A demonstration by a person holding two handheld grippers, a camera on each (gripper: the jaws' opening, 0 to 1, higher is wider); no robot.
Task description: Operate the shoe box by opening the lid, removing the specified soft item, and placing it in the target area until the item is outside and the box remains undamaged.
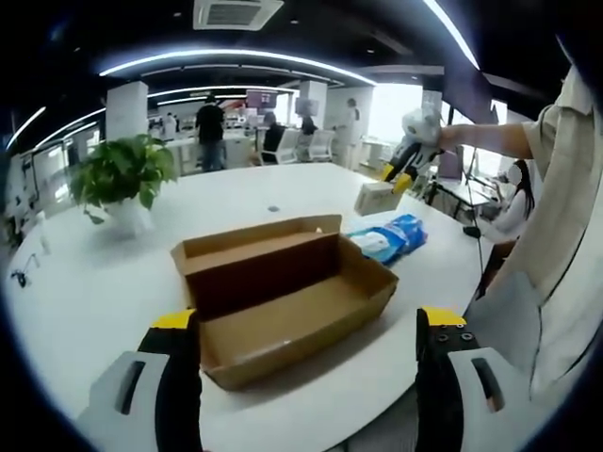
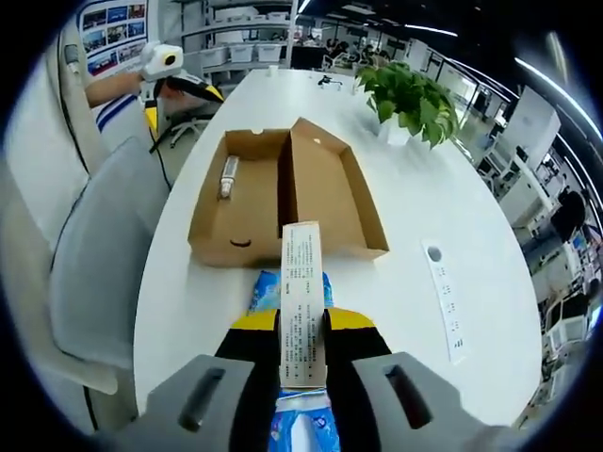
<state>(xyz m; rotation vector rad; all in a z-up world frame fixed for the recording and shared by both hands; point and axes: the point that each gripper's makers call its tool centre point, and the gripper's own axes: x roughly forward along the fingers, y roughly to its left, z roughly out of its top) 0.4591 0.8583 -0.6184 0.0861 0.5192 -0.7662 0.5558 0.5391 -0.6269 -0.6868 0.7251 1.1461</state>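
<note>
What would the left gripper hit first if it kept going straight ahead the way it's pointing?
Probably the open cardboard shoe box: it lies straight ahead of the open left gripper, near wall first, though depth is hard to judge.

The open shoe box (image 2: 283, 202) and potted plant (image 2: 415, 99) crowd the table (image 2: 462, 226) centre; its right edge lies bare.

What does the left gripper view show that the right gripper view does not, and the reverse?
Left gripper view: a ceiling vent. Right gripper view: a small object lying in the shoe box, a grey chair, a white strip. Both: the open shoe box, the plant, the blue packet, the right claw shut on a white carton.
</note>
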